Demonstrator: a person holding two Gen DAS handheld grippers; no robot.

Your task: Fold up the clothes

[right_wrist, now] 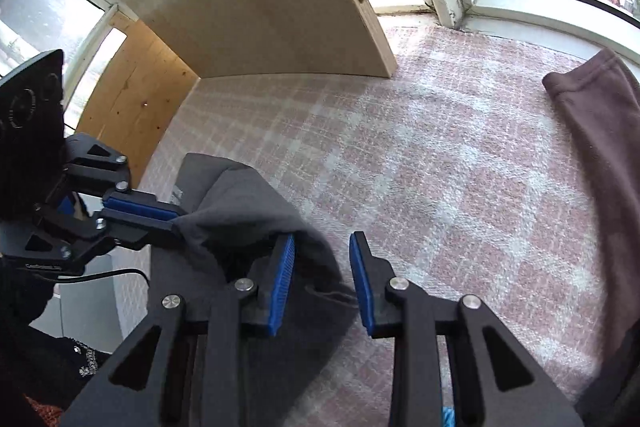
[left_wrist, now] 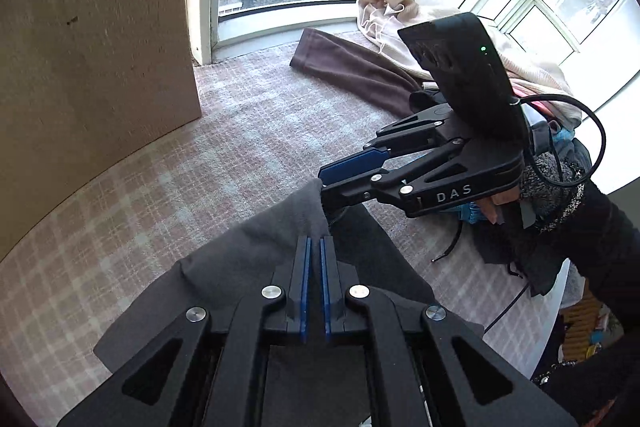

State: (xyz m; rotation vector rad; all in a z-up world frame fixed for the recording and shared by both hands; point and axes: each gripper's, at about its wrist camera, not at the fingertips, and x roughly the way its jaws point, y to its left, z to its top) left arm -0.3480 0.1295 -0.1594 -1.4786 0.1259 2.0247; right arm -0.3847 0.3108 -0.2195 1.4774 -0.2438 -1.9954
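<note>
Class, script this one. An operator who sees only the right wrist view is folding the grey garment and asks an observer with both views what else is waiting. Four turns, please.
Operator: My right gripper is open over the grey garment. Are there any more clothes to fold?
Observer: Yes. A mixed pile of clothes lies beyond your right gripper, outside your view.
Operator: I see only the end of a brown garment. Where does it lead?
Observer: It runs back to that pile, where a cream garment overlaps it.
</note>
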